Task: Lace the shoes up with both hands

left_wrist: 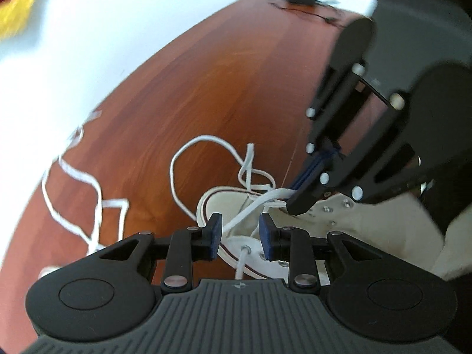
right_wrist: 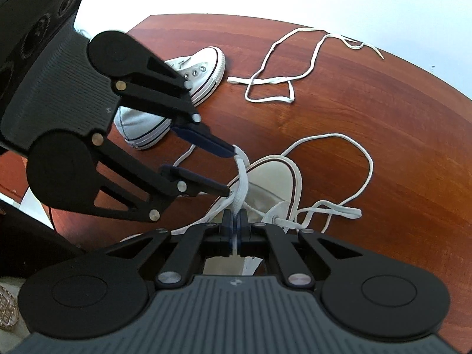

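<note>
Right now the right claw [right_wrist: 235, 230] has its pads pressed together on a flat white lace [right_wrist: 240, 188] — the band runs up from its tips over the cream sneaker [right_wrist: 265, 177] just beyond them. The left claw [right_wrist: 228, 171] reaches in from the side with its jaws partly parted, the upper fingertip [right_wrist: 227, 150] touching that same lace, nothing pinched between the pads. From the left claw's own view the lace [left_wrist: 250, 209] crosses the gap between its blue pads [left_wrist: 215, 230]. Beyond the right claw a loose lace [right_wrist: 271, 82] sprawls on the wooden table [right_wrist: 383, 147], and a second white sneaker [right_wrist: 203, 70] lies behind the left claw.
</note>
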`<state>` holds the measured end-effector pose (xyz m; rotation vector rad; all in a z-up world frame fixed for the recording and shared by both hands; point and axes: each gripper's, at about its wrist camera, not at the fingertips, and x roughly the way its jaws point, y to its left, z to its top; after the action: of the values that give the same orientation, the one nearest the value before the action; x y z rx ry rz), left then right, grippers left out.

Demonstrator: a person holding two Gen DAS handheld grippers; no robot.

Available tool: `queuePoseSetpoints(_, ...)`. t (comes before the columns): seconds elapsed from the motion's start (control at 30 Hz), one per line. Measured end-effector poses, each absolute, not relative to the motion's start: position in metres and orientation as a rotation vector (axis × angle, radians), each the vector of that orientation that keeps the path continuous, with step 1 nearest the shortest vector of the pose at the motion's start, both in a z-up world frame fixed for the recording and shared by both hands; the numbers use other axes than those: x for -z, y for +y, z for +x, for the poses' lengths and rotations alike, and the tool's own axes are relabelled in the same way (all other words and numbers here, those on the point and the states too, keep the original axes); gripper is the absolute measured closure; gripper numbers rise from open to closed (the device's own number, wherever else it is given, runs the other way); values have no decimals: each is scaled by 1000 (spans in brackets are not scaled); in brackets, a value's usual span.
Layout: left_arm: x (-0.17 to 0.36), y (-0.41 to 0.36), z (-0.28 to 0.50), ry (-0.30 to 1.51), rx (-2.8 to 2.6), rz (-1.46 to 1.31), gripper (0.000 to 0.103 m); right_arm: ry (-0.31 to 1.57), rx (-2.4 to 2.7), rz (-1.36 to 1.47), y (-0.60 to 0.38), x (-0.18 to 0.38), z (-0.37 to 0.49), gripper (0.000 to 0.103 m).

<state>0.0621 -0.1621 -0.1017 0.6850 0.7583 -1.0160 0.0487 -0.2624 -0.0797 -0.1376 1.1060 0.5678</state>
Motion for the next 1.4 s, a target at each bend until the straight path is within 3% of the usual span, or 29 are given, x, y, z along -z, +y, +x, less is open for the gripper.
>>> queuePoseSetpoints(0.27, 103, -173, 54, 666, 1102, 818, 78, 1117, -586, -154, -259, 80, 48, 101)
queuePoseSetpoints(0.43, 107, -178, 44, 623, 1170, 894, 95, 1118, -588, -156, -260, 80, 48, 101)
queuePoseSetpoints(0.53, 108, -181, 37, 581, 1178, 910, 99, 1120, -585, -152, -260, 81, 48, 100)
queuePoseSetpoints(0.77, 105, -183, 34, 609, 1118, 896, 100, 1114, -568, -148, -261, 81, 49, 99)
queuePoseSetpoints(0.83, 103, -182, 34, 622, 1097, 892, 100, 1118, -559, -150, -262, 81, 48, 93)
queuePoseSetpoints(0.9, 102, -182, 33, 637, 1068, 897, 100, 1119, -551, -152, -262, 82, 48, 75)
queuePoseSetpoints(0.93, 102, -181, 33, 643, 1057, 900, 100, 1117, -547, -151, -263, 82, 48, 72)
queuePoseSetpoints(1.4, 99, -180, 61, 880, 858, 710, 100, 1137, -490, -147, -268, 99, 47, 72)
